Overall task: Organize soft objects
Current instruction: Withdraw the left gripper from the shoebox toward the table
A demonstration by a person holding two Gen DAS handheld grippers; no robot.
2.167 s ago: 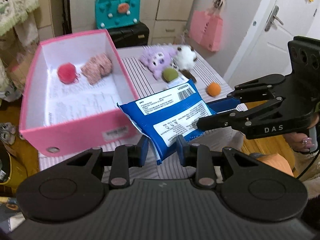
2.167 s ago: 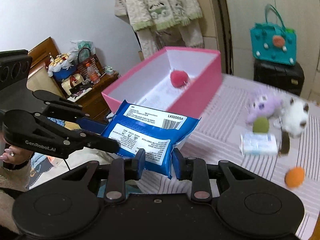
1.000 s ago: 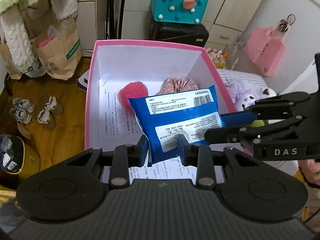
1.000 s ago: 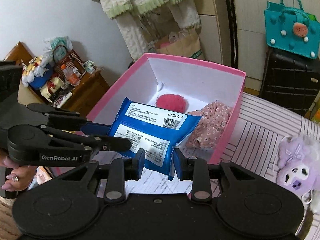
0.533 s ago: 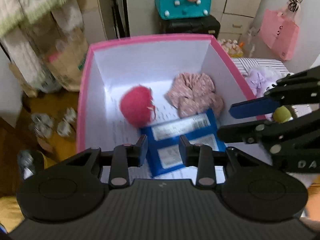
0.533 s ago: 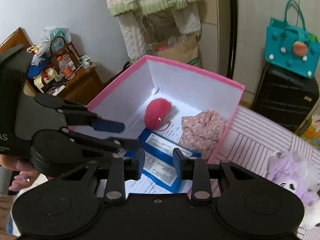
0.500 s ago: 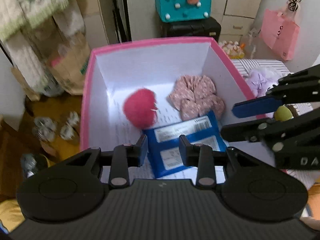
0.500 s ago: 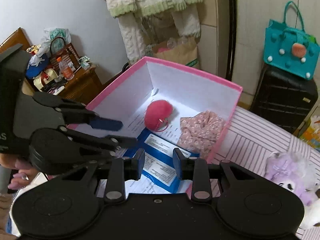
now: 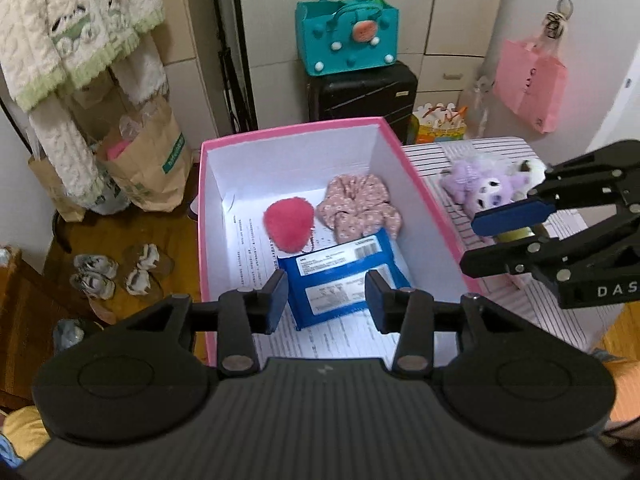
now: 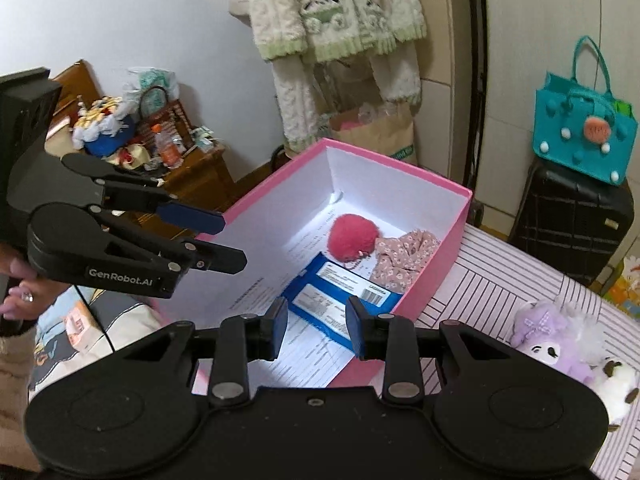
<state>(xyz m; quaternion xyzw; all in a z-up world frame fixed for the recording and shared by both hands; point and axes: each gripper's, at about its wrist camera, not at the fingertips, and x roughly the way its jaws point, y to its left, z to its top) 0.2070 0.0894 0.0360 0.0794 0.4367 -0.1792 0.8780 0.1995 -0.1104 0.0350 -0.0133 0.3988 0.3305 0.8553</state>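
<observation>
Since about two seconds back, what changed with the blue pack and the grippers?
The blue pack, then carried by both grippers over the table, now lies on the floor of the pink box, let go. The left gripper has nothing between its jaws, which are opening; the right gripper is also off it. The red pompom and floral scrunchie stayed put in the box.

My two fisheye views are evenly lit and sharp; glare whitens the pink box (image 9: 390,136) floor, straight lines bow at the edges, and corners vignette black.
</observation>
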